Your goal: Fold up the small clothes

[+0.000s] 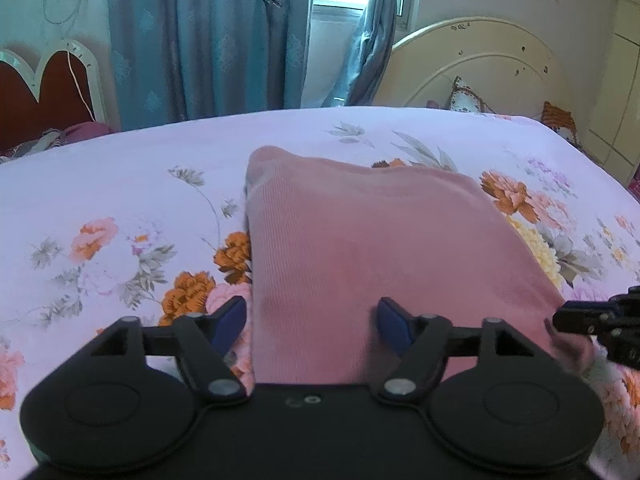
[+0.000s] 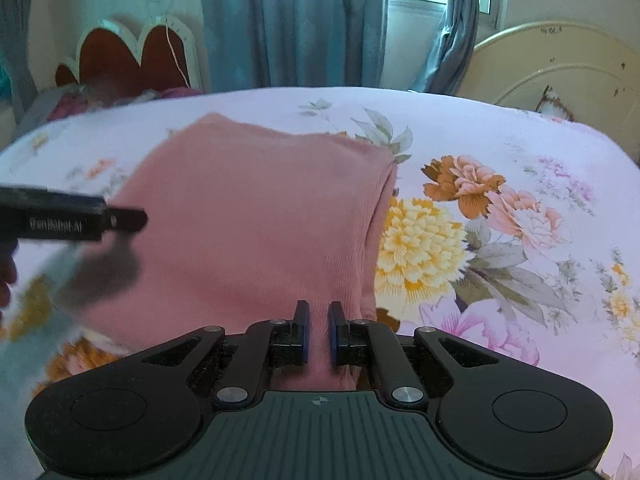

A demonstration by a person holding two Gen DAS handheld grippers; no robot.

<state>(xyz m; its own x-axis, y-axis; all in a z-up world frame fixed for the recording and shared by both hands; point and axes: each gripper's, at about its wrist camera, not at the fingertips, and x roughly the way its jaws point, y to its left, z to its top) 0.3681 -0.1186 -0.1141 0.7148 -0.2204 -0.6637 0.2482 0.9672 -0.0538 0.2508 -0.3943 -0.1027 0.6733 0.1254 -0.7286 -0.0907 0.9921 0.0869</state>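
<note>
Two blue-padded fingers of the left claw [image 1: 312,326] stand spread wide over the near edge of a folded pink garment [image 1: 360,248], which lies ahead of it on the flowered bedsheet [image 1: 100,184], its left fold line just inside the left finger, while the right claw [image 1: 576,316] pokes in from the right at the garment's near corner. From the right wrist, the right claw [image 2: 319,330] has its fingers drawn close, a narrow strip of the garment [image 2: 248,216] showing between them, though whether they truly pinch it I cannot tell; the left claw [image 2: 120,220] reaches in from the left above the cloth.
</note>
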